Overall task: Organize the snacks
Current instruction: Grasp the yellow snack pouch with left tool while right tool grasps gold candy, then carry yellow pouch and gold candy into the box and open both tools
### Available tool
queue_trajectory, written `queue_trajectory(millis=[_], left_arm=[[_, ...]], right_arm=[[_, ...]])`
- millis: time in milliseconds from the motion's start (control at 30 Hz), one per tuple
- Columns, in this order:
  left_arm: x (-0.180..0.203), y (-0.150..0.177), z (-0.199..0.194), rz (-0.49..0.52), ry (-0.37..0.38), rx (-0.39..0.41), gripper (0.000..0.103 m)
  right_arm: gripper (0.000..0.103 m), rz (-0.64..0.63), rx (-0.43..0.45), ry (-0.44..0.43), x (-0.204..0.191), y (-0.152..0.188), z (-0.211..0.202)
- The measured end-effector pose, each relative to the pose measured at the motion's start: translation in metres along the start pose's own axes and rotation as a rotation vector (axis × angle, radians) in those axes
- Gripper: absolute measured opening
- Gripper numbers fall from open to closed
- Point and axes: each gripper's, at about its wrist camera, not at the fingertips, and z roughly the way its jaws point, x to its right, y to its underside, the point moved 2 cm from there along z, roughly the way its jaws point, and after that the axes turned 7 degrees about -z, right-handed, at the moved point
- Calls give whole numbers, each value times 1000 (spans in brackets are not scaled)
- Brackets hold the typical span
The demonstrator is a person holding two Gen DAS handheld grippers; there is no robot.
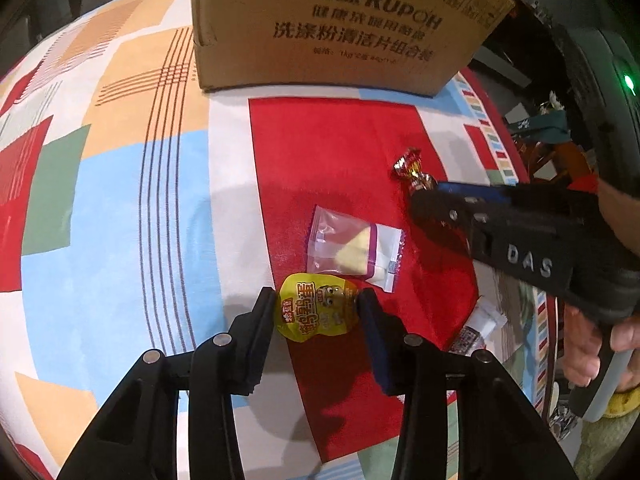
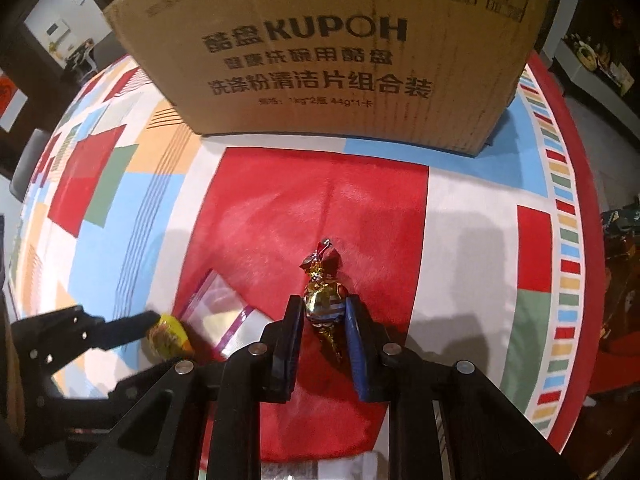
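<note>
In the left wrist view, the left hand-held gripper sits at lower centre with its jaws closed against both sides of a yellow snack pouch, which lies on the red patch of the patterned cloth covering the surface. Just above the pouch lies a clear packet with a pale yellow wedge inside. A cardboard box stands at the top of the frame. A small white wrapper lies at lower right.

In the right wrist view, the right hand-held gripper is at lower centre, its jaws narrow and pressed on a gold foil candy resting on the red patch, below the box.
</note>
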Motion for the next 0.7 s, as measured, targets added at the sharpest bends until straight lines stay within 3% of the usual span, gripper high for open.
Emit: queue_trajectory(millis=[700], left_arm=[[33, -16, -66, 75, 34, 187, 41]], right_arm=[[23, 26, 164, -3, -2, 20, -85]])
